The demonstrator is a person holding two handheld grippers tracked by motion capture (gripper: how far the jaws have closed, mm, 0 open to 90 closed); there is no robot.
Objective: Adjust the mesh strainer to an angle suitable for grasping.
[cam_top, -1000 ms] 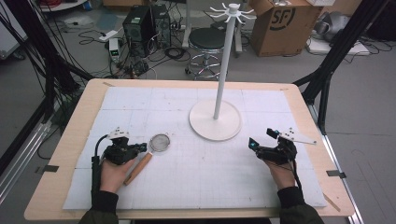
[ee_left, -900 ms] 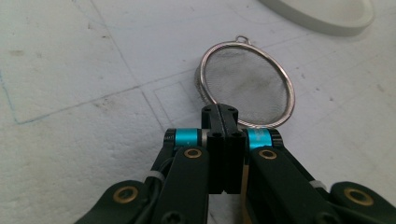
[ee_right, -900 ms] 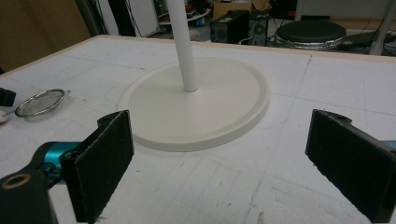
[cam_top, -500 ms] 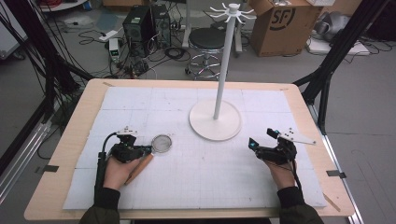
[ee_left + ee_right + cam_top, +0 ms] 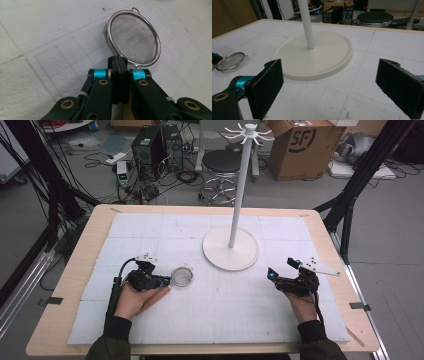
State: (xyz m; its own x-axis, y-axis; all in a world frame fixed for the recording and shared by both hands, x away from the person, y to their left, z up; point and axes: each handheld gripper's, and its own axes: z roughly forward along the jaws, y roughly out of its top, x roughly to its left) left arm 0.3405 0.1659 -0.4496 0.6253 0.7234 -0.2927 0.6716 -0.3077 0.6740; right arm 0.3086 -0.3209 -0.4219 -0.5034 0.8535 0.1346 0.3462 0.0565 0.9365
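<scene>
A small metal mesh strainer point(image 5: 181, 276) with a wooden handle point(image 5: 156, 295) lies on the white mat left of centre. My left gripper point(image 5: 164, 281) is shut on the strainer's handle just behind the sieve. In the left gripper view the sieve point(image 5: 133, 41) sits tilted right beyond the closed jaw tips of the left gripper point(image 5: 120, 62). My right gripper point(image 5: 281, 267) rests open at the right of the mat with nothing between its pads. In the right gripper view the right gripper point(image 5: 337, 87) faces the white hook stand point(image 5: 312, 55), and the strainer point(image 5: 230, 60) is at far left.
The white stand's round base point(image 5: 220, 255) sits at the middle of the mat, and its pole rises to a ring of hooks point(image 5: 243, 131). The wooden table edge point(image 5: 80, 285) frames the mat. A stool, boxes and cables are on the floor beyond.
My left hand has slid a little to the right, and the strainer has shifted right with it. The right hand has stayed in place.
</scene>
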